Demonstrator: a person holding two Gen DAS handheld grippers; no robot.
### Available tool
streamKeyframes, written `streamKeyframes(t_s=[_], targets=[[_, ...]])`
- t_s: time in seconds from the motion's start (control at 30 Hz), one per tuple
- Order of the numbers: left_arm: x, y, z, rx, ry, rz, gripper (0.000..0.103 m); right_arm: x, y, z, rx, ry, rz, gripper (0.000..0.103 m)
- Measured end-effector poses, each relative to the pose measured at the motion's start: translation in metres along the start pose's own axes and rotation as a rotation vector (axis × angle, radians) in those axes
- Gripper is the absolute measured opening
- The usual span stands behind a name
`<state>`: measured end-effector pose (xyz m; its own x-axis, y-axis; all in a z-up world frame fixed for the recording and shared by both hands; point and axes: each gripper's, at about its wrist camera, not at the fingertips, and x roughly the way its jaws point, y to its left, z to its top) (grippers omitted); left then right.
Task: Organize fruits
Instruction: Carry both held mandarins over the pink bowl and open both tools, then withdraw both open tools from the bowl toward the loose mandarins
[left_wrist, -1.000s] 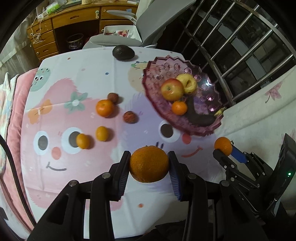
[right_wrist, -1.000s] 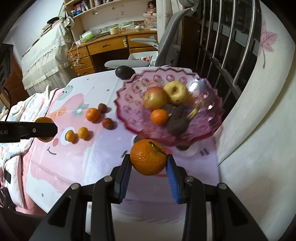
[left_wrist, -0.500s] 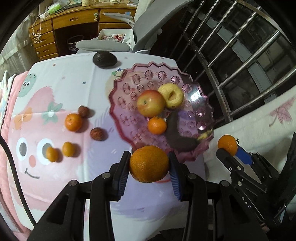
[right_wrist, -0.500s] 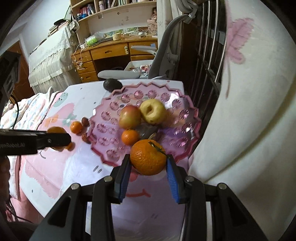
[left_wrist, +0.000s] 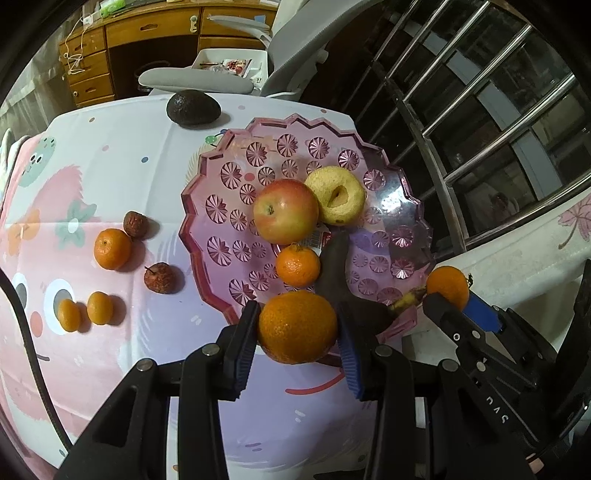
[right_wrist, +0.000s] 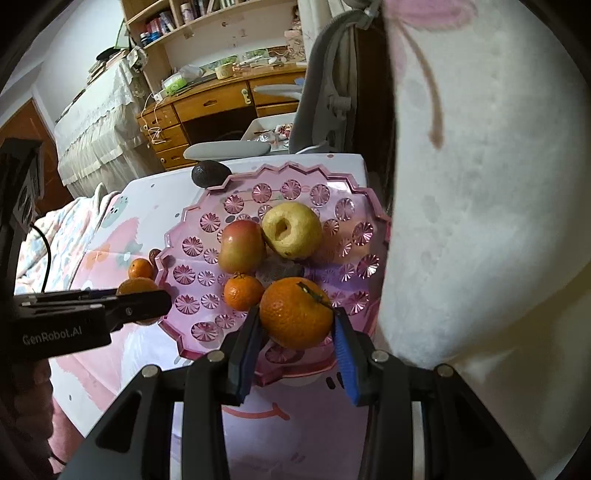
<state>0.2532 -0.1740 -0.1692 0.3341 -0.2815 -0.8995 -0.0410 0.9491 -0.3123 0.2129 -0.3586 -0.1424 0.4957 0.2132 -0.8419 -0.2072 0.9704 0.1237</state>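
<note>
My left gripper (left_wrist: 297, 321) is shut on a large orange (left_wrist: 297, 326), held over the near rim of the pink glass plate (left_wrist: 192, 206). My right gripper (right_wrist: 295, 319) is shut on another orange (right_wrist: 295, 314) with a stem, above the plate's (right_wrist: 173, 236) near side. In the plate lie a red apple (left_wrist: 285, 211), a yellow fruit (left_wrist: 338, 199), a small mandarin (left_wrist: 297, 266) and a dark banana (left_wrist: 334, 273). In the left wrist view, the right gripper (left_wrist: 452, 295) shows at the plate's right edge.
On the cartoon tablecloth left of the plate lie a mandarin (left_wrist: 112, 248), two smaller ones (left_wrist: 99, 307), and two shrivelled brown fruits (left_wrist: 160, 277). A dark avocado (left_wrist: 192, 108) sits at the far edge. A grey chair (left_wrist: 199, 79) and metal rails (left_wrist: 461, 122) stand behind.
Both grippers have carried their oranges sideways to the plate. The plate now lies right under the fingertips in both views, and the loose fruits have slid off to the left.
</note>
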Motion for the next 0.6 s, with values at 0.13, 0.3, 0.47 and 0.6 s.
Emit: streamKeyframes(t_s=[0.13,0.3,0.47,0.6], targets=[[0.000,-0.002,0.001,0.004,-0.018,0.005,0.065,0.004,-0.006,0.000,0.033,0.022,0.005,0.052],[-0.003,0.001,0.001,0.003,-0.022,0.010,0.065,0.003,-0.005,-0.002,0.048,0.024,0.009,0.055],[-0.011,0.007,-0.007,-0.004,-0.025,0.010,0.068,0.002,-0.004,-0.005,0.076,0.040,0.025,0.058],[-0.017,0.015,-0.016,-0.012,-0.026,0.014,0.069,0.001,-0.002,-0.009,0.113,0.060,0.037,0.060]])
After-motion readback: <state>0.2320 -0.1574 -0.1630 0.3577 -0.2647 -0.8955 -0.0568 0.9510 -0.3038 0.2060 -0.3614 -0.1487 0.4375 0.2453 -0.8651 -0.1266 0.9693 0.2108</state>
